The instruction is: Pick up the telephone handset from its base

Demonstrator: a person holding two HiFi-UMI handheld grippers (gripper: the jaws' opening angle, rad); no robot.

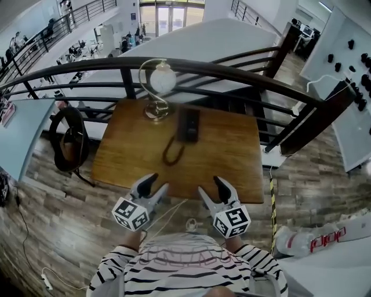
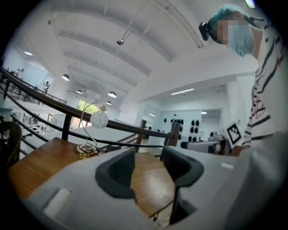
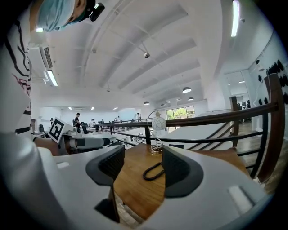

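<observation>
**Operator and rig, as worn**

We note a long-sleeved black-and-white striped top (image 1: 185, 267) at six o'clock in the head view. Left gripper (image 1: 154, 183) at seven o'clock, right gripper (image 1: 213, 188) at five: pale grey shells, dark jaw pads, each carrying a black-and-white marker cube (image 1: 130, 213). Teal head covering (image 2: 229, 12); small dark camera (image 3: 93, 11) on the head.

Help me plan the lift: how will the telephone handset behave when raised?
The handset looks like a rigid dark block, so probably stiff, not floppy. Its cord lies in a slack loop on the table, so it will likely trail limply and might pull back.
</observation>
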